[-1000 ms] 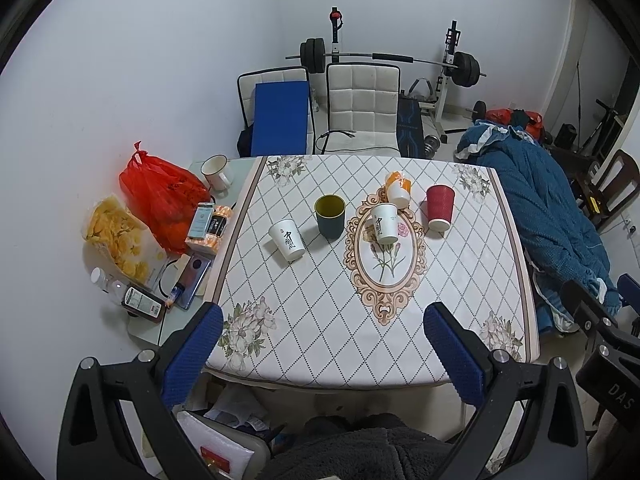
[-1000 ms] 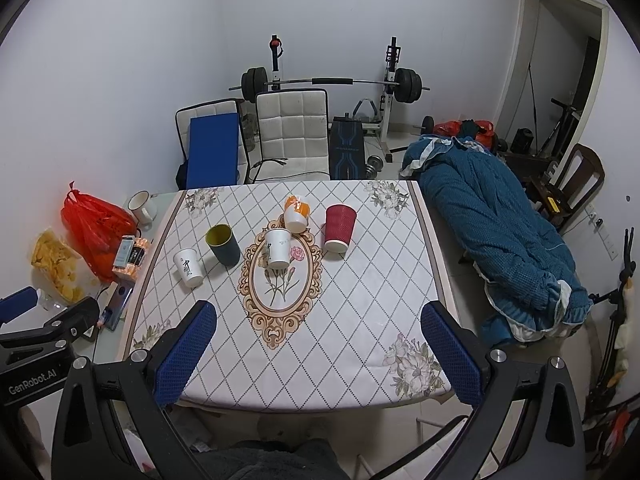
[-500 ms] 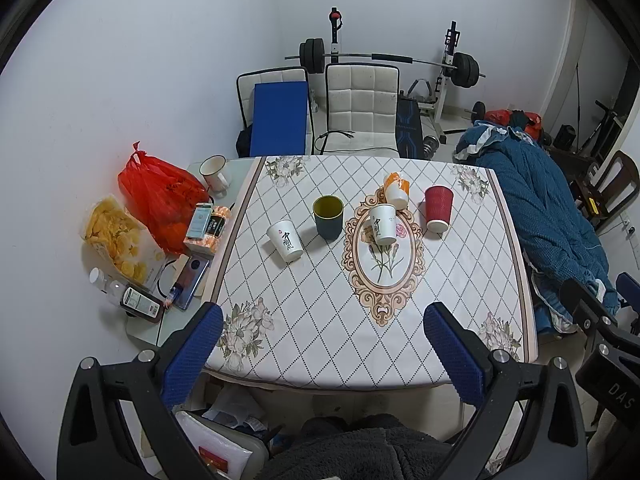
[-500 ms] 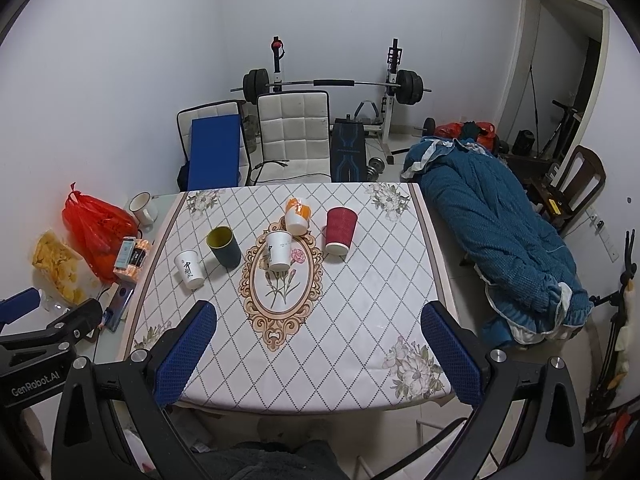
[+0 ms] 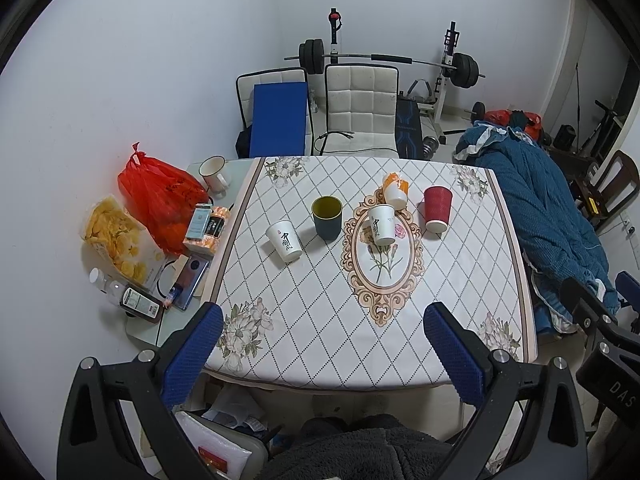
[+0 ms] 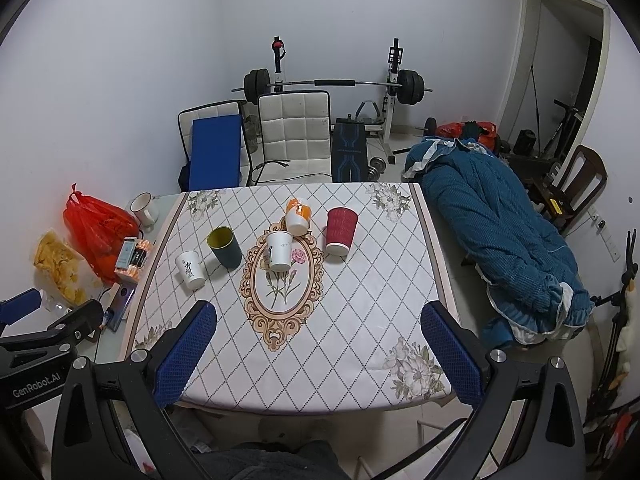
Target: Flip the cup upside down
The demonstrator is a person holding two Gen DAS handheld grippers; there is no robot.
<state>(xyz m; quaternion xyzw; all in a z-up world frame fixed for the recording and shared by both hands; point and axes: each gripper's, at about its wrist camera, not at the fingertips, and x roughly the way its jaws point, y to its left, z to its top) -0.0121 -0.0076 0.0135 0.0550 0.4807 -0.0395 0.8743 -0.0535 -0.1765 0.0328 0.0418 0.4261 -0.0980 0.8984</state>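
Several cups stand on the patterned table (image 5: 320,320) (image 6: 320,344). A dark cup with a yellow inside (image 5: 327,217) (image 6: 225,247) stands mouth up. A white printed cup (image 5: 284,241) (image 6: 190,269), a second white cup (image 5: 382,224) (image 6: 279,250), an orange-and-white cup (image 5: 395,190) (image 6: 298,215) and a red ribbed cup (image 5: 437,209) (image 6: 340,231) stand upside down. My left gripper (image 5: 322,354) and right gripper (image 6: 318,352) are open and empty, held above the table's near edge, well short of the cups.
A side shelf on the left holds a red bag (image 5: 160,196), a snack packet (image 5: 116,240), a mug (image 5: 214,172), bottles and a phone. Two chairs (image 5: 360,108) and a barbell rack stand behind the table. A blue quilt (image 6: 500,220) lies at the right.
Both views have drifted slightly; the table and cups sit a little farther away. The cups have not moved and both grippers stay open.
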